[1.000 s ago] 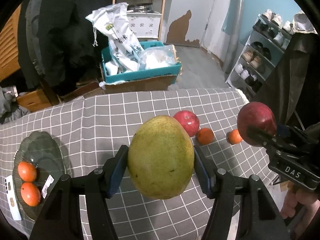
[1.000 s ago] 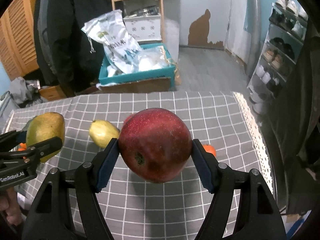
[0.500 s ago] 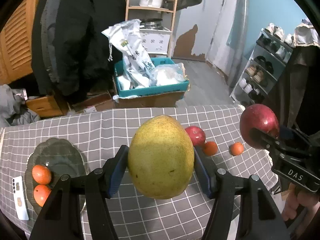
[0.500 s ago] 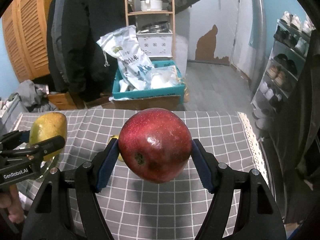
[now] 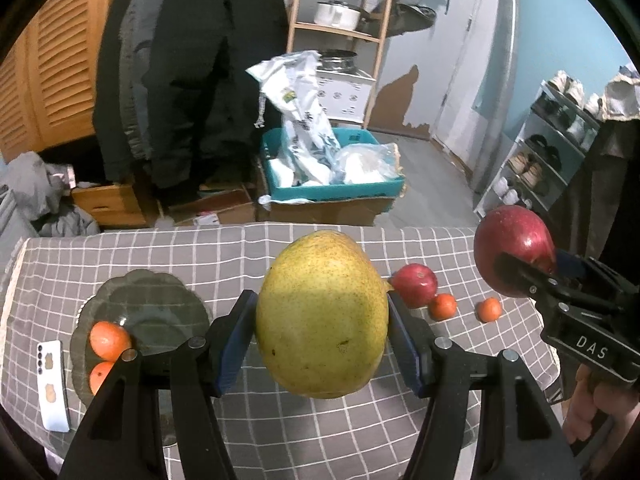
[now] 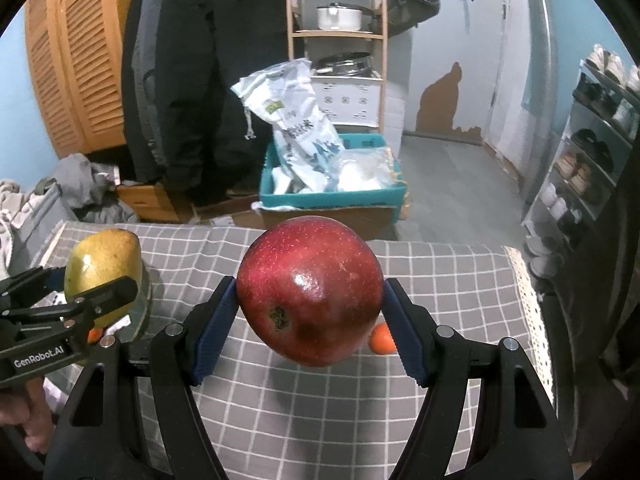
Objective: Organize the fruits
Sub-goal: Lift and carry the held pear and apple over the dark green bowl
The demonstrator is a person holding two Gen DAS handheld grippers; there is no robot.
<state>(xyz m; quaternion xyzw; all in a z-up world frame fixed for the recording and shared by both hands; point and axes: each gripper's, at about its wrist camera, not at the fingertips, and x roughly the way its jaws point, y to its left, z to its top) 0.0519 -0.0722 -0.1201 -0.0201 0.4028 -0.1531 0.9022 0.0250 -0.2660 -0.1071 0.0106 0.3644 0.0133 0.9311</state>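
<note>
My left gripper (image 5: 322,332) is shut on a large yellow-green mango (image 5: 322,312) and holds it above the grey checked tablecloth (image 5: 200,256). My right gripper (image 6: 310,328) is shut on a big red apple (image 6: 310,290), also held above the cloth; it shows at the right of the left wrist view (image 5: 514,246). A dark glass plate (image 5: 148,312) at the left holds two oranges (image 5: 109,340). A second red apple (image 5: 416,285) and two small oranges (image 5: 443,306) lie on the cloth at the right.
A white phone (image 5: 52,384) lies left of the plate. Beyond the table's far edge stand a teal crate with bags (image 5: 332,176), a wooden shelf (image 5: 340,20), a hanging dark coat (image 5: 192,80) and a shoe rack (image 5: 548,152) at the right.
Both grippers have risen and pulled back with their fruit, so more of the room and table shows. The plate now sits nearer the mango in the left wrist view.
</note>
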